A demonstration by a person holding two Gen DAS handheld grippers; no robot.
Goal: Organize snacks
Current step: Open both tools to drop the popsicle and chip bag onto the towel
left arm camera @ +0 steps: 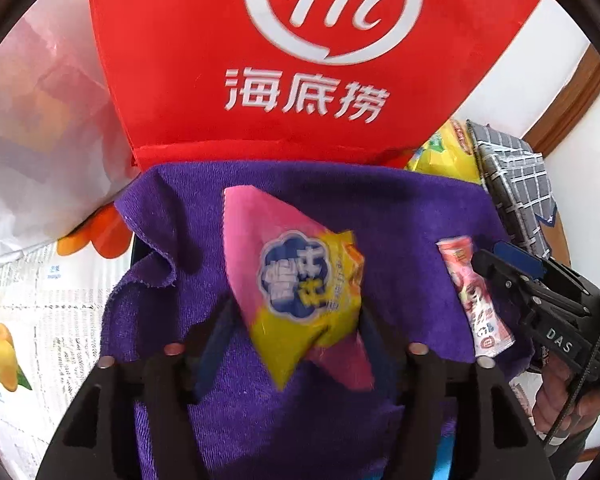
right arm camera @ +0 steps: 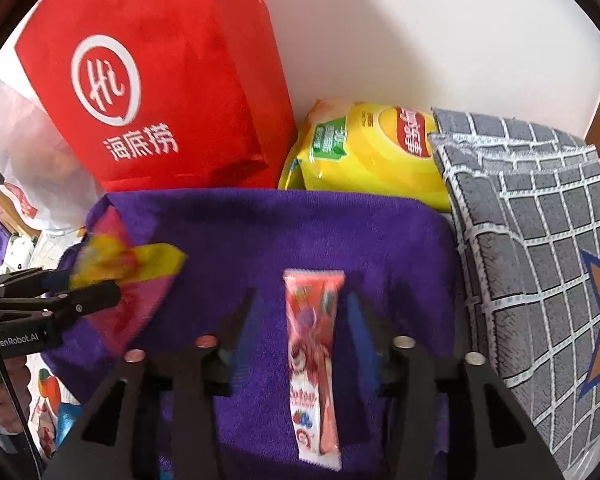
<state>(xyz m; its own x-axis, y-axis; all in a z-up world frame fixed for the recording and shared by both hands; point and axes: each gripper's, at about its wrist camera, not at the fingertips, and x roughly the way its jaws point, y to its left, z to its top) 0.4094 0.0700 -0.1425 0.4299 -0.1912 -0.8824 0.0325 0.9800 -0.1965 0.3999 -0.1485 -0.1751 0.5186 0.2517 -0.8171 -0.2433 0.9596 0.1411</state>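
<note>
A pink and yellow snack packet (left arm camera: 300,280) lies blurred on a purple towel (left arm camera: 400,208) between the fingers of my left gripper (left arm camera: 296,308). The fingers stand apart from it, so the gripper is open. The right wrist view shows the same packet (right arm camera: 128,264) at the left gripper's (right arm camera: 96,284) tips. A long red snack stick (right arm camera: 312,344) lies lengthwise on the towel (right arm camera: 300,232) between the fingers of my right gripper (right arm camera: 302,296), with a gap on each side. The left wrist view shows the stick (left arm camera: 472,300) beside the right gripper (left arm camera: 488,252).
A red paper bag (right arm camera: 160,100) with a white logo stands behind the towel. A yellow crisps bag (right arm camera: 364,160) lies to its right, with a grey checked cloth (right arm camera: 540,240) beside that. A white plastic bag (left arm camera: 40,120) sits at the left. A person's hand (left arm camera: 556,412) holds the right gripper.
</note>
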